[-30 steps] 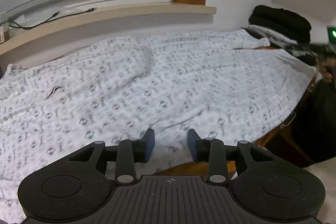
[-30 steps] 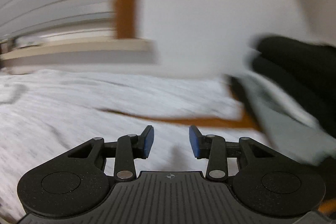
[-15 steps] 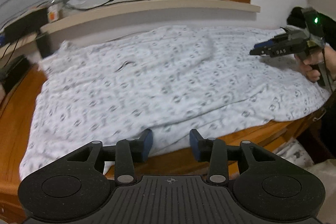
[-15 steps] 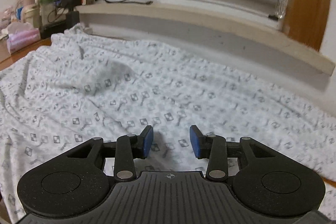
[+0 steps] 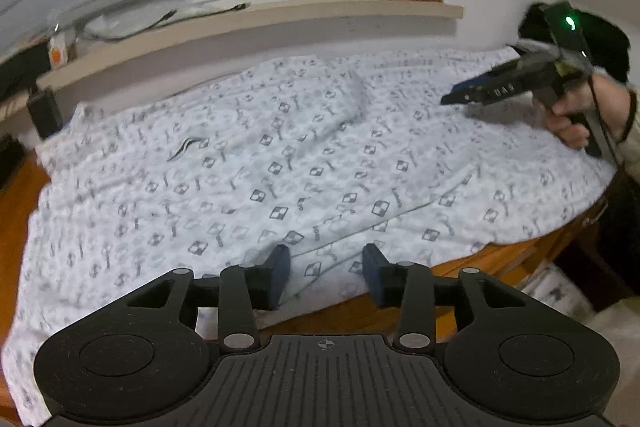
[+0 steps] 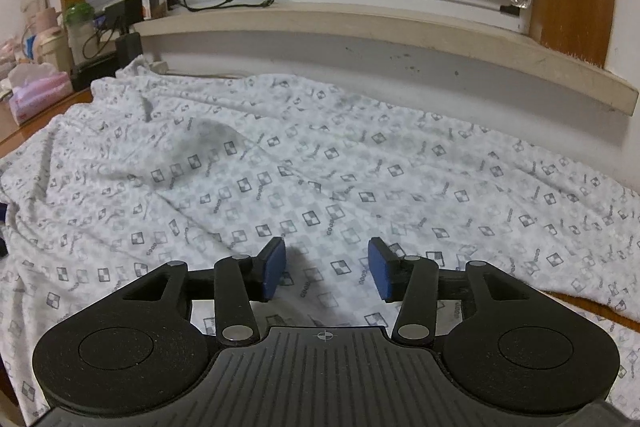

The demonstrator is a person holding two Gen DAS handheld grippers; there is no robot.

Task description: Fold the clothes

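A white garment [image 5: 280, 167] printed with small grey checkered squares lies spread wide over a wooden table. My left gripper [image 5: 326, 259] hovers at the garment's near edge. Its jaws are opening slightly, and only cloth lies below the gap. My right gripper [image 6: 327, 259] hangs low over the garment [image 6: 320, 167] near its right end. Those jaws are opening too, with nothing pinched between the blue pads [image 6: 274, 267]. In the left wrist view the right gripper [image 5: 454, 99] points left over the cloth, held by a hand [image 5: 572, 119].
The wooden table edge [image 5: 480, 267] shows under the garment's near hem. A window sill [image 6: 360, 23] with cables runs behind. A dark pile of clothes [image 5: 612, 39] sits at the far right. A pink tissue pack [image 6: 36, 95] and bottles [image 6: 76, 23] stand at the left end.
The right gripper swung from the dark pile at the right over onto the garment, then held still while its jaws widened. The left gripper drifted a little along the near edge.
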